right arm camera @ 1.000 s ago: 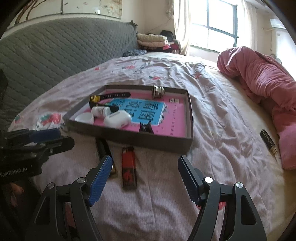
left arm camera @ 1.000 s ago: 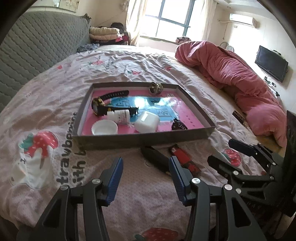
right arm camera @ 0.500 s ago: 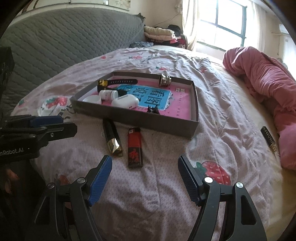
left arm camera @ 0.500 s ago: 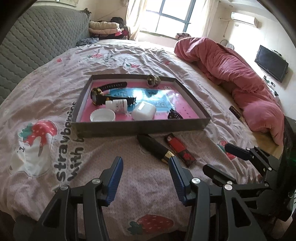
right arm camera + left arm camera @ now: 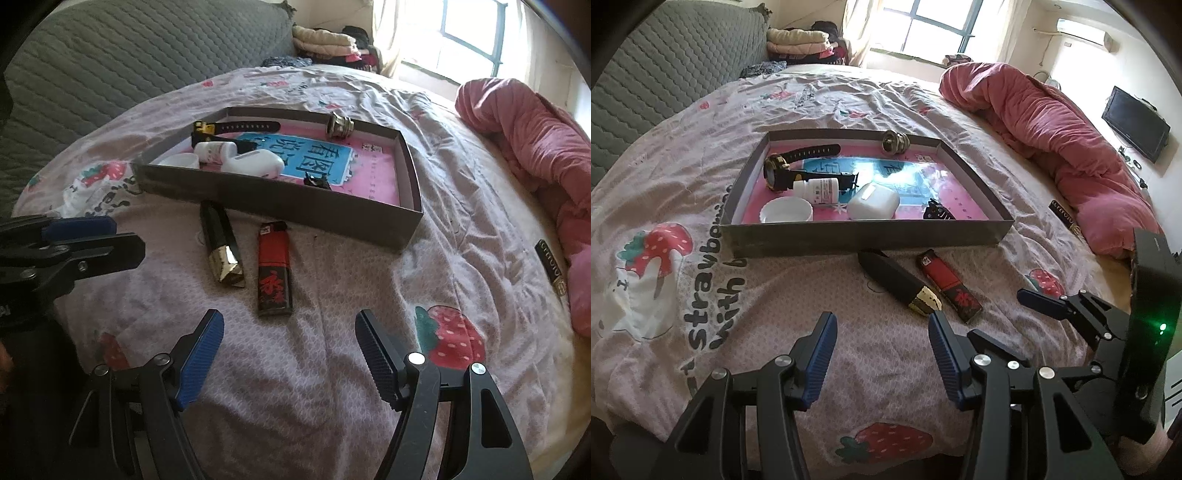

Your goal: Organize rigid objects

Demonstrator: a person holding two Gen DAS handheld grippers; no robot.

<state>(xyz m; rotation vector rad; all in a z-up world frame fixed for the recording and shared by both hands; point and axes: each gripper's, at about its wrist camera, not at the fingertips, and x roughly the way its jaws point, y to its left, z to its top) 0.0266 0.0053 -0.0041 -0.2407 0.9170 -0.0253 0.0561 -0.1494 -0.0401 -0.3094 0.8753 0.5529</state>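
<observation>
From the left wrist view, the left gripper point(image 5: 882, 354) hangs over the bedsheet point(image 5: 683, 173) with its jaws wide and nothing between them. At twelve o'clock from it lies a shallow grey box point(image 5: 871, 236). Inside the box, a black watch point(image 5: 798, 170) sits at ten o'clock, a white pill bottle point(image 5: 817, 190) just below it, a white cap point(image 5: 786, 213) at seven o'clock, a white case point(image 5: 873, 201) near the middle, a small black clip point(image 5: 938, 213) at five o'clock, and a metal fitting point(image 5: 895, 141) at twelve o'clock against the far wall. Just outside the box's near wall, a black and gold tube point(image 5: 899, 282) and a red lighter point(image 5: 947, 284) lie side by side on the sheet. The right gripper point(image 5: 1027, 321) shows at three o'clock. A pink quilt point(image 5: 1052, 133) is heaped at two o'clock.

From the right wrist view, the right gripper point(image 5: 290, 354) hovers above the sheet with jaws wide and empty. The lighter point(image 5: 274, 268) lies at twelve o'clock, just beyond the fingertips, with the tube point(image 5: 221, 246) beside it at eleven o'clock, apart from it. The box point(image 5: 280, 199) lies beyond both. The left gripper point(image 5: 88, 240) shows at nine o'clock.
</observation>
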